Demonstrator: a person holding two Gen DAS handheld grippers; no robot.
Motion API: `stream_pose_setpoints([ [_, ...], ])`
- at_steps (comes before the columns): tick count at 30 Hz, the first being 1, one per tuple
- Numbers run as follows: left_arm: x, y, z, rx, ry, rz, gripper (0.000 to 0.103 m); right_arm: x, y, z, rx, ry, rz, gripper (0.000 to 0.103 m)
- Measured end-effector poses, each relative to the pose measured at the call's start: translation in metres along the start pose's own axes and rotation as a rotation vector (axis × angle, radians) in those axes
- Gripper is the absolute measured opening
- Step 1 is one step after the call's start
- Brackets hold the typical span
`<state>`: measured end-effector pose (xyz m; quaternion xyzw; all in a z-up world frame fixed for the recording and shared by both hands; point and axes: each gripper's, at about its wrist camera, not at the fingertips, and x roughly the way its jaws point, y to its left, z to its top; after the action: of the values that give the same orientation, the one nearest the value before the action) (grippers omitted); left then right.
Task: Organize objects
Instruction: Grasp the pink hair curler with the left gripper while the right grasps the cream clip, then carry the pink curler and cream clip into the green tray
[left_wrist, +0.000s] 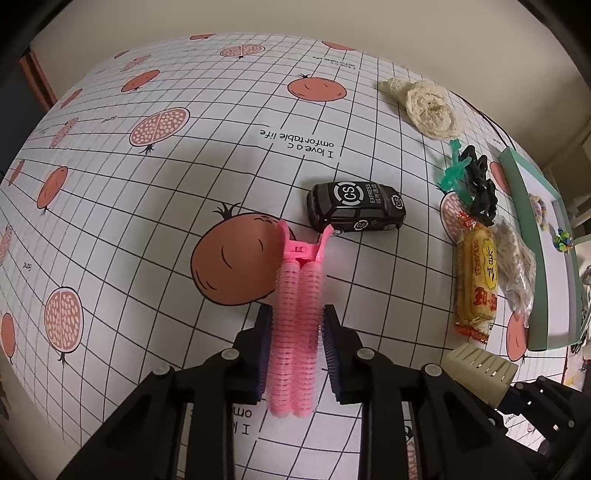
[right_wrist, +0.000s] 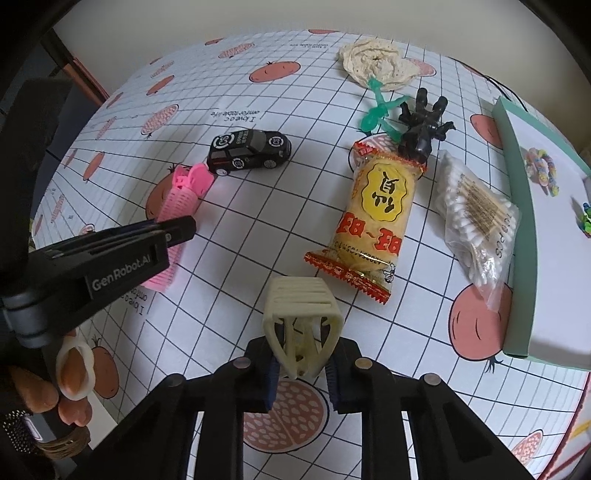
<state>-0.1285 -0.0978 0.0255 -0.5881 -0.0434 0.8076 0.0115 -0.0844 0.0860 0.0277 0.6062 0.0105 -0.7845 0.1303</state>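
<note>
The left gripper (left_wrist: 295, 354) clamps the pink hair-roller clip (left_wrist: 295, 325) lengthwise, pointing forward, while the right gripper (right_wrist: 301, 369) pinches a cream claw clip (right_wrist: 301, 325), nearer the green tray (right_wrist: 517, 229).

Cream hair claw (right_wrist: 302, 325) between right tongs (right_wrist: 303, 376)

The left gripper (left_wrist: 293, 354) is reaching forward low over the worktop, its two fingers (left_wrist: 258, 354) standing slightly parted and pressing on what lies between them. The right gripper (right_wrist: 301, 363) is pointing forward near the worktop's near edge, fingers closed inward. A hand (right_wrist: 70, 384) is gripping the left gripper's handle.
</note>
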Motion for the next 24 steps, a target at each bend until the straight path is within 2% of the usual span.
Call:
stream_pose_setpoints([
  [5,-0.01,-0.002,0.001,-0.005,-0.017,-0.003,0.027,-0.015,-0.009,-0.005,-0.002,-0.024,0.009,0.022],
  [9,-0.028,-0.008,-0.016,-0.002,-0.052,-0.001,0.027,-0.018,-0.002,0.003,0.004,-0.062,0.02,0.022],
  [14,-0.034,-0.02,0.005,0.007,-0.099,-0.011,0.027,-0.027,-0.007,0.006,0.013,-0.102,0.015,0.022],
  [24,-0.066,-0.053,0.012,0.064,-0.216,-0.03,0.027,-0.055,-0.042,0.006,0.075,-0.21,-0.013,0.022],
])
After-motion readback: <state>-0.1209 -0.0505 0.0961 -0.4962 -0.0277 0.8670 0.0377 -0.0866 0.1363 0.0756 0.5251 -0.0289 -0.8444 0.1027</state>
